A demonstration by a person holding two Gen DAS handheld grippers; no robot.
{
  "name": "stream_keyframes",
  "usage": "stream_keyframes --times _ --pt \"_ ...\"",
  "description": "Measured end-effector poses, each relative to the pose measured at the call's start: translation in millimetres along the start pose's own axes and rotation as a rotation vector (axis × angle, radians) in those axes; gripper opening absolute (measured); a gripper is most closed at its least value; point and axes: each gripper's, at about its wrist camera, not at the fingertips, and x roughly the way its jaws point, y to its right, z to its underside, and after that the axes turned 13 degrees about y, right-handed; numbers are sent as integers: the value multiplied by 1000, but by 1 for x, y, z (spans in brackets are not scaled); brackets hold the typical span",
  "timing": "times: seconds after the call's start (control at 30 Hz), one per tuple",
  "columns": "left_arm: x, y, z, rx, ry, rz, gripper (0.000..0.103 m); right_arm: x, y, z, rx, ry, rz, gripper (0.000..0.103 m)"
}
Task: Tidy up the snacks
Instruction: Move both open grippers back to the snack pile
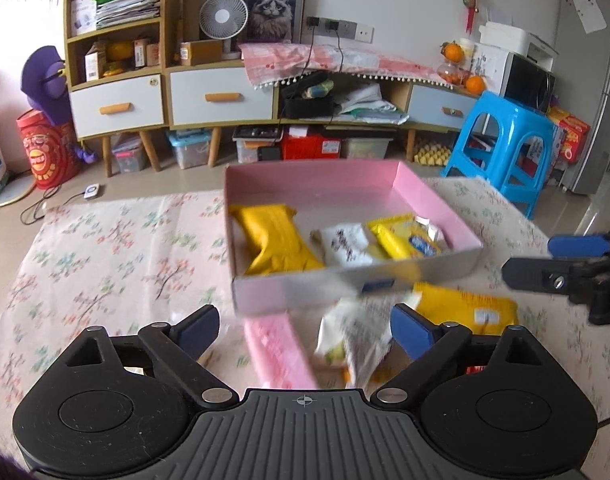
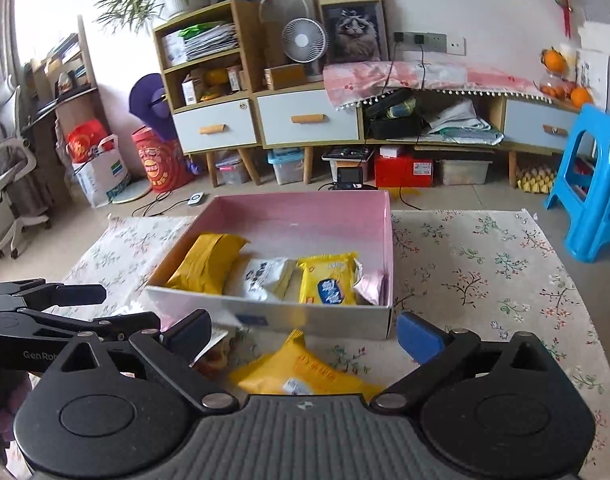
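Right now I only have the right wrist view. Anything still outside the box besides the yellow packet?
Observer: Yes. A pink packet lies on the cloth in front of the box. The left claw blocks it from your view.
Operator: Is the left claw holding it?
Observer: No. The left claw is open and its pads touch nothing; the pink packet lies on the cloth below the gap.
Operator: Anything next to it?
Observer: A white packet lies just right of it in the left wrist view, between it and the yellow packet.
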Motion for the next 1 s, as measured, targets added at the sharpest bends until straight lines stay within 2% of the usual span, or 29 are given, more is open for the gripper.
stream_keyframes --times 0.23,0.43,0.63,1.0 --pt "-23 -10 28 36 -40 -40 97 -20 -25 12 -62 -1 -53 94" --pt "-39 -21 49 36 -57 -94 97 -30 -52 32 -186 -24 -106 94" --pt "-50 -29 72 34 -106 -199 97 -39 -72 55 -238 -82 -181 94" --pt "-52 -36 96 -35 -151 -207 97 -36 -97 97 -339 -181 -268 94"
